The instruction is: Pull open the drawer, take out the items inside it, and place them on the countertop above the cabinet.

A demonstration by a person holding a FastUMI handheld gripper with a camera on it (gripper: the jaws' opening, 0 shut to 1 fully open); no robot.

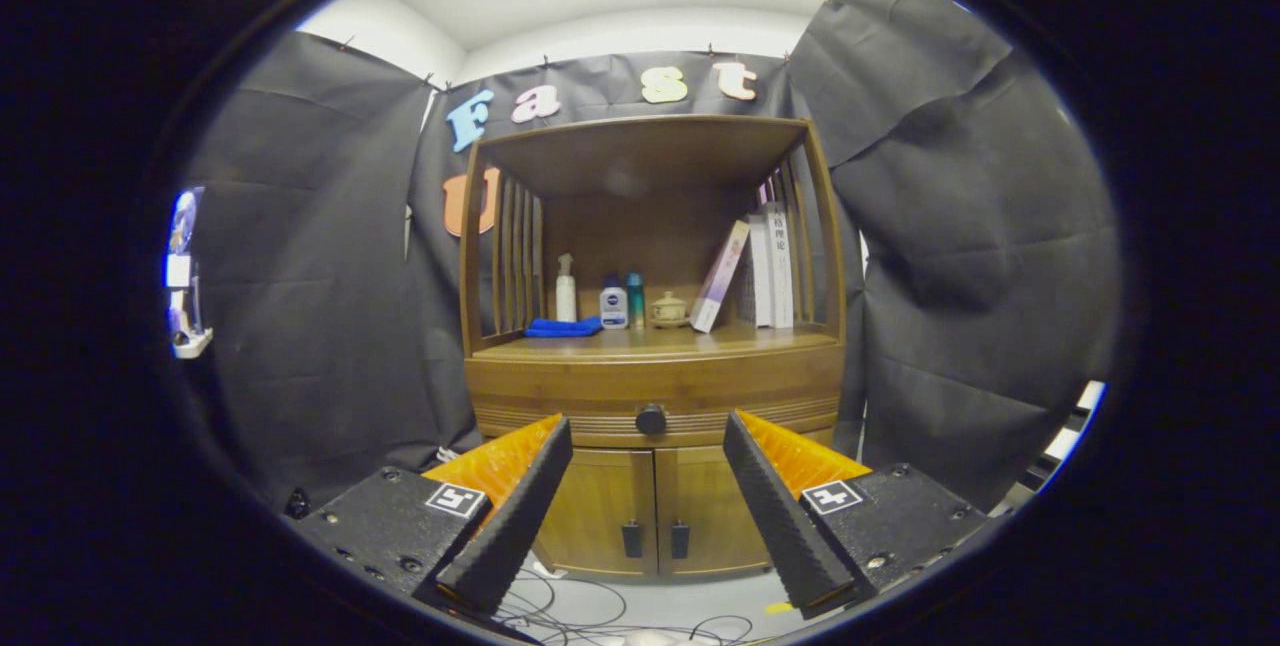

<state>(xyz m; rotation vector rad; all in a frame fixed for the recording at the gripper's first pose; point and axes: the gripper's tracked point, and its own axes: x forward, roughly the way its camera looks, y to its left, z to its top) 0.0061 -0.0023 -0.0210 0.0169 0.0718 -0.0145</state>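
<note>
Gripper (648,496) spread wide, holding nothing; you're lining it up level so the drawer knob (651,419) is sitting centred in the gap, beyond the fingers. Drawer (560,394) is looking fully closed, contents hidden. Above it, the bench (650,339) is already carrying a blue cloth (563,327), bottles, books at the rear.

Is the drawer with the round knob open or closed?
Closed. The drawer front sits flush with the cabinet, its knob untouched, beyond the open gripper fingers.
</note>
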